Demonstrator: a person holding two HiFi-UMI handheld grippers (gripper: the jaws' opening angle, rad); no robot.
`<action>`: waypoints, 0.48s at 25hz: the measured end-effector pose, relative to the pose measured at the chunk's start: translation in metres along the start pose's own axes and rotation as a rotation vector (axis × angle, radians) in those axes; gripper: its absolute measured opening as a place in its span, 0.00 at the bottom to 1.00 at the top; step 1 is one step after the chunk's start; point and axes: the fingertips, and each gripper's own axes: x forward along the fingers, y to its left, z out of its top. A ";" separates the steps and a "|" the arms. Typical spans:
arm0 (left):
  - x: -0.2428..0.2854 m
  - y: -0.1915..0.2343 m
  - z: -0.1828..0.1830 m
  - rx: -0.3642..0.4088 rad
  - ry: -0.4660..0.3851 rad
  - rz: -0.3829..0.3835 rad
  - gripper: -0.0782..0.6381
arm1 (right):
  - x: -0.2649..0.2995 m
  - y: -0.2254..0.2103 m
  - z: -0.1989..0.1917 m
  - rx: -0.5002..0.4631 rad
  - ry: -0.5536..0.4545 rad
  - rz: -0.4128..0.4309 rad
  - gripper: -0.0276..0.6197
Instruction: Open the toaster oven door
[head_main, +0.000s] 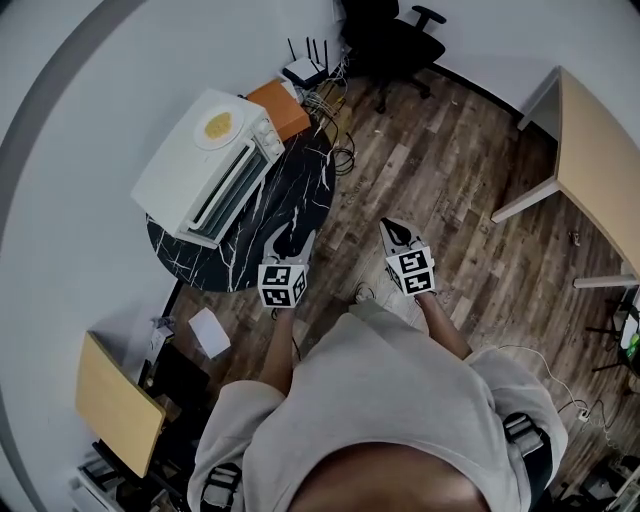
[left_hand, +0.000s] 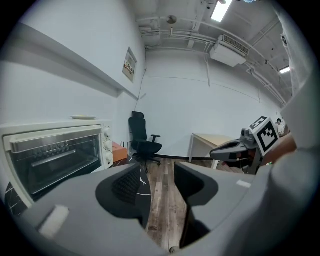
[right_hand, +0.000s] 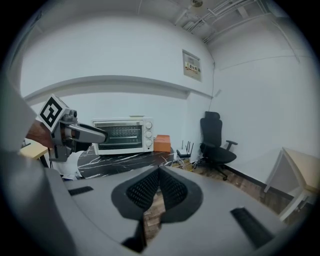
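Person: a light sweatshirt (head_main: 400, 400) fills the bottom of the head view, with both forearms reaching forward and a gripper in each hand.
Left gripper (left_hand: 159, 172): jaws spread, with a clear gap between the ribbed pads; only floor boards and the table edge show through the gap. Nothing is held or touched.
Left gripper, place: in the head view its tips lie over the near edge of the table, in front of the toaster oven and apart from it.
Right gripper (right_hand: 159, 176): jaws pressed together, pad against pad, with nothing between them.
Right gripper, place: over the wooden floor (head_main: 450, 200), to the right of the table, pointing toward the oven from well apart.
Toaster oven (head_main: 205, 170): white, standing on the far left part of the table. Its glass door is shut and upright, with racks visible behind it in the left gripper view.
Handle (left_hand: 47, 141): a bar across the top of the door; neither gripper touches it.
Knobs (right_hand: 148, 134): in a column at the oven's right end.
Plate (head_main: 217, 126): on top of the oven, with something yellow on it.
Table (head_main: 300, 195): round, black with white veins.
Orange box (head_main: 281, 106): on the table just beside the oven's right end.
Office chair (head_main: 395, 45): black, near the far wall.
Desk (head_main: 600, 165): light wood, at the right, well apart from the table.
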 end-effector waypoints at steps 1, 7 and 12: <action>0.008 0.001 0.004 0.000 0.001 0.002 0.42 | 0.005 -0.007 0.003 0.000 0.000 0.003 0.06; 0.049 0.010 0.020 -0.010 0.006 0.015 0.41 | 0.035 -0.041 0.012 -0.008 0.026 0.022 0.06; 0.069 0.018 0.023 -0.029 0.021 0.035 0.42 | 0.052 -0.054 0.017 -0.011 0.046 0.046 0.06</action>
